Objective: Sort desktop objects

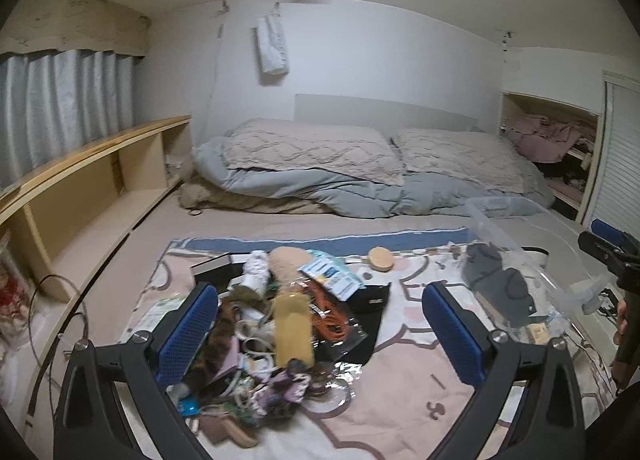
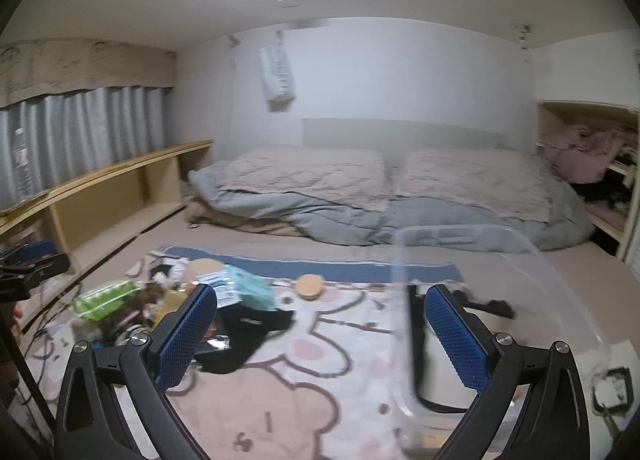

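Heap of mixed clutter (image 1: 272,340) sits on the pink patterned blanket (image 1: 400,380), spread on a bed; in the left wrist view it lies from centre toward 7 o'clock. Visible in it: a yellow bottle (image 1: 292,328) lying on top, an orange cord in clear wrap (image 1: 332,312), a teal packet (image 1: 332,274), white cable coils, patterned fabric scraps; much of the rest is too blurred to name. A round wooden disc (image 1: 381,258) sits apart at 12 o'clock of the heap, a black pouch (image 1: 370,300) just beside it at 2 o'clock. Clear plastic bin (image 1: 532,260) stands at 3 o'clock, already holding dark items, likely the sorting destination, placed within reach of both hands. Left gripper (image 1: 320,334) hangs over the heap, jaws spread wide, grasping nothing; the yellow bottle lies between the blue pads (image 1: 188,328), probably next target. Right gripper (image 2: 320,336) is likewise spread and empty, poised at the bin's near wall, its right pad over the bin's inside, a black strap (image 2: 416,340) between the jaws. Judged: released or about to fetch.
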Demonstrator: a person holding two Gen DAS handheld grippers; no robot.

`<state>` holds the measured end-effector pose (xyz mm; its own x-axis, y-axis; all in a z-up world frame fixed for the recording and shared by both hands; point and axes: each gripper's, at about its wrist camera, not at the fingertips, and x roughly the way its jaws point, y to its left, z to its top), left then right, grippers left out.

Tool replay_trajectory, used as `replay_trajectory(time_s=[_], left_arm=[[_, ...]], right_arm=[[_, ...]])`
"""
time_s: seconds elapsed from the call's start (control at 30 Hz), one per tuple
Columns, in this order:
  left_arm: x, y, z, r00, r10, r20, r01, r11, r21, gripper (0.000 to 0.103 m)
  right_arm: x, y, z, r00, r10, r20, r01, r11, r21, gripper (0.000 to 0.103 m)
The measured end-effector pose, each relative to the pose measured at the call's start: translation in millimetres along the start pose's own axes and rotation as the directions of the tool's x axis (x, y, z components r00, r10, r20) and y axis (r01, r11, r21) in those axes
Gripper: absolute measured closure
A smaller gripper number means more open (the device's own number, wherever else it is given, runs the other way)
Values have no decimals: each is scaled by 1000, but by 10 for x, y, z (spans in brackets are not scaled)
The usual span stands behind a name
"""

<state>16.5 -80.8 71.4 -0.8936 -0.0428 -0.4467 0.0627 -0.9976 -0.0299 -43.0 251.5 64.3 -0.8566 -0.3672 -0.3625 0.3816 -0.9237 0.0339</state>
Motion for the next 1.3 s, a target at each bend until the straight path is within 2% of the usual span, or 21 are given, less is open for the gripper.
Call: replay_trajectory(time_s=[0.37, 0.5, 0.57, 0.7, 0.9, 1.1, 1.2, 1.23, 1.3], left_arm=[[-87, 387, -129, 994, 104, -27, -105, 994, -33, 0], [-69, 486, -154, 990, 140, -32, -141, 989, -47, 0], [-71, 544, -185, 983, 184, -22, -185, 981, -52, 0], [-24, 681, -257, 974, 226, -31, -228, 972, -59, 0], [114, 1016, -436, 959, 256, -124, -270, 955, -121, 0], [274, 1357, -698, 927, 305, -218, -338, 931, -137, 0], [356, 1521, -863, 909, 305, -284, -357, 922, -152, 0], [385, 1576, -923, 903, 299, -307, -359, 920, -159, 0], [446, 1673, -1056, 891, 282, -357, -360, 916, -175, 0]], right_arm=[[14, 627, 176, 983, 175, 57, -170, 981, -92, 0], [156, 872, 315, 975, 216, 49, -207, 968, -144, 0], [263, 1001, 376, 967, 251, 43, -241, 957, -164, 0], [431, 1192, 358, 959, 282, 39, -274, 950, -147, 0], [786, 1420, 61, 945, 318, -73, -325, 937, -127, 0], [1020, 1667, -151, 941, 310, -135, -332, 924, -189, 0], [1076, 1736, -201, 927, 342, -153, -367, 911, -189, 0], [1097, 1756, -216, 928, 340, -156, -365, 912, -187, 0], [1158, 1837, -258, 943, 282, -177, -315, 927, -202, 0]])
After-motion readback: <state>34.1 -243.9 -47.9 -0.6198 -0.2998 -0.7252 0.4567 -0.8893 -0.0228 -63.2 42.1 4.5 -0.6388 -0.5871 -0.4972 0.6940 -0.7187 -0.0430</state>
